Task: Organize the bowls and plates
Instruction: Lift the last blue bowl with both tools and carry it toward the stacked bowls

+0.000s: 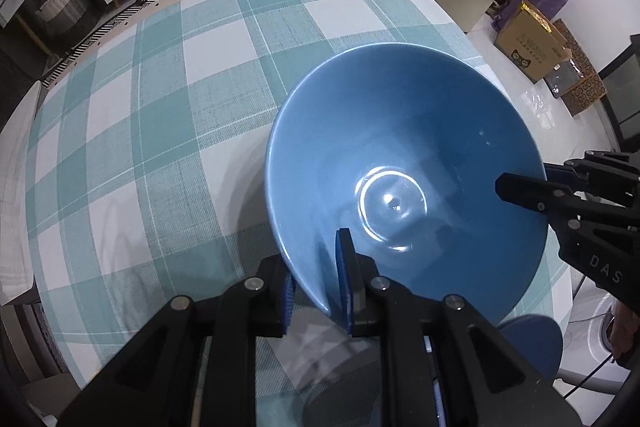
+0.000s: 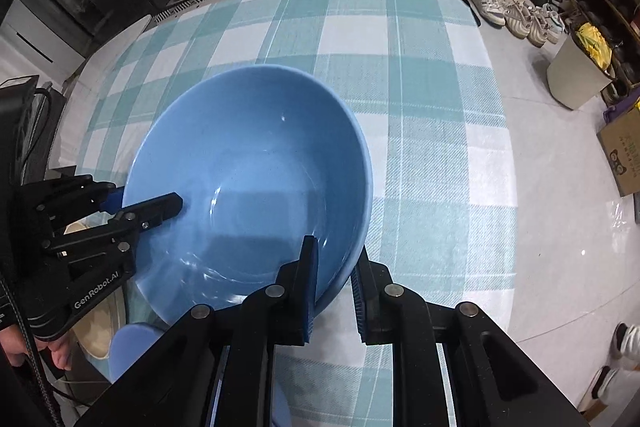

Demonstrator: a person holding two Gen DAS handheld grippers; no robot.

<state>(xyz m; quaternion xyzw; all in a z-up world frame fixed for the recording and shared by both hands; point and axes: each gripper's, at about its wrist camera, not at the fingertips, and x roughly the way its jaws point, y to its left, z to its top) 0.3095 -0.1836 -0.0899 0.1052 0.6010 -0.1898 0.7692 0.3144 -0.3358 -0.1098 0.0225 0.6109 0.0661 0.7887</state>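
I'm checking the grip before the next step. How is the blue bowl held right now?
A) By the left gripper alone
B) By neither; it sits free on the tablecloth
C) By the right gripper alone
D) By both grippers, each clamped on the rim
D: the left gripper and the right gripper each pinch the rim of the blue bowl, on different sides.

- Both views are evenly bright, lit from overhead by indoor light.
- Glare: curved white reflections sit at the bottom of the blue bowl (image 1: 404, 163), ring-shaped in the left wrist view, streaky in the right wrist view (image 2: 248, 179).
- A soft shadow lies on the checked worktop (image 1: 160, 131) beside the bowl's near left edge.
- Strong fisheye bending curves the worktop's edges, and black vignette fills the frame corners.
- The left tongs (image 1: 316, 291) and right tongs (image 2: 334, 297) up close look slightly soft; the floor (image 2: 560, 163) shines faintly.
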